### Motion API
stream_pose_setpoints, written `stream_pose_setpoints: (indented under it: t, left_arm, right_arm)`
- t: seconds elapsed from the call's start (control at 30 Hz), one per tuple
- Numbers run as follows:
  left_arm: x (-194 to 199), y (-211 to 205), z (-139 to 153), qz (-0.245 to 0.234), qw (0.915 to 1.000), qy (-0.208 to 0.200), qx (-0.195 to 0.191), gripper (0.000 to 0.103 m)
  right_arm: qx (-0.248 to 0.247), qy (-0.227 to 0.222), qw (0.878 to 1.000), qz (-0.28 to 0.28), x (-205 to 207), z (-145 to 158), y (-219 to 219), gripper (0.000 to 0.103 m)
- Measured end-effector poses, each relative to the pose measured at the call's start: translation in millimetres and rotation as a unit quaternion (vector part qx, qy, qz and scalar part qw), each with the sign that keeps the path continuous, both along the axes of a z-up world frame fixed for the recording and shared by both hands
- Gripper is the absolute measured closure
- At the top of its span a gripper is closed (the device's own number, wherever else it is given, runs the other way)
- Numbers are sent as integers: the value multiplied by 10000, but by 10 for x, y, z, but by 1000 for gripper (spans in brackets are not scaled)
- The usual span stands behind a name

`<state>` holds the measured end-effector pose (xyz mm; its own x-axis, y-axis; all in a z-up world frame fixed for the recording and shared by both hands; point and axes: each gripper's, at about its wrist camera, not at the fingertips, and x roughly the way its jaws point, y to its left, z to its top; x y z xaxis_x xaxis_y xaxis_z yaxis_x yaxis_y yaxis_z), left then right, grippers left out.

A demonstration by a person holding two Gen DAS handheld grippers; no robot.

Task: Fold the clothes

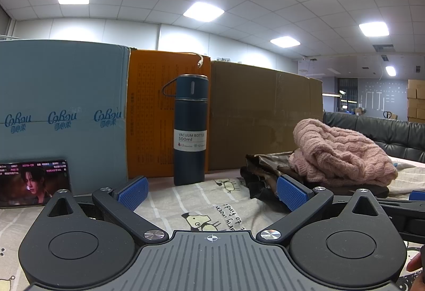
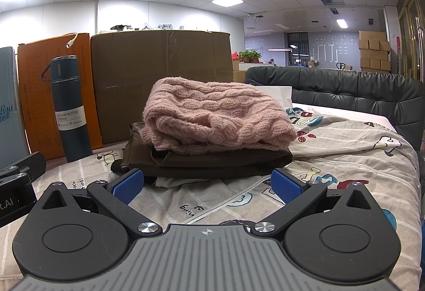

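Although the pink sweater [image 2: 215, 115] sits folded on the brown garment [image 2: 212, 161] at centre frame, both the left gripper [image 1: 212, 191] and right gripper [image 2: 208, 184] gape wide, empty (white cloth underneath looks unfolded).

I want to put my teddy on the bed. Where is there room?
Free: the printed sheet right of the clothes pile, toward the sofa; also between the bottle and the pile. Crowded: the pink sweater on brown clothes, and boxes behind.
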<state>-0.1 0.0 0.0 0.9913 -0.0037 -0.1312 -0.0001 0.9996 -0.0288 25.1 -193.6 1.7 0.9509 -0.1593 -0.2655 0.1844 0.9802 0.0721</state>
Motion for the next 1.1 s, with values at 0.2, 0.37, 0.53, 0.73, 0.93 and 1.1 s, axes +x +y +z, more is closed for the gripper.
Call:
stream_pose_setpoints:
  t: [0.2,0.37,0.53,0.73,0.93,1.1]
  left_arm:
    - [-10,5,1,4,10000,-3,-10,0]
    - [-6,1,-3,10,10000,-1,-23,0]
    - [8,-5,-1,16,10000,0,-37,0]
    - [7,-1,-1,17,10000,2,-44,0]
    - [2,2,0,18,10000,-1,-51,0]
    - [1,6,-3,19,10000,-4,-58,0]
  right_arm:
    - [-18,8,10000,-2,3,-5,3,0]
    - [-20,6,10000,1,1,-4,1,0]
    - [-1,-36,10000,32,-2,5,8,0]
    - [14,-54,10000,31,-16,11,-4,0]
    - [28,-71,10000,38,-23,14,-12,0]
    - [43,-105,9999,44,-38,19,-16,0]
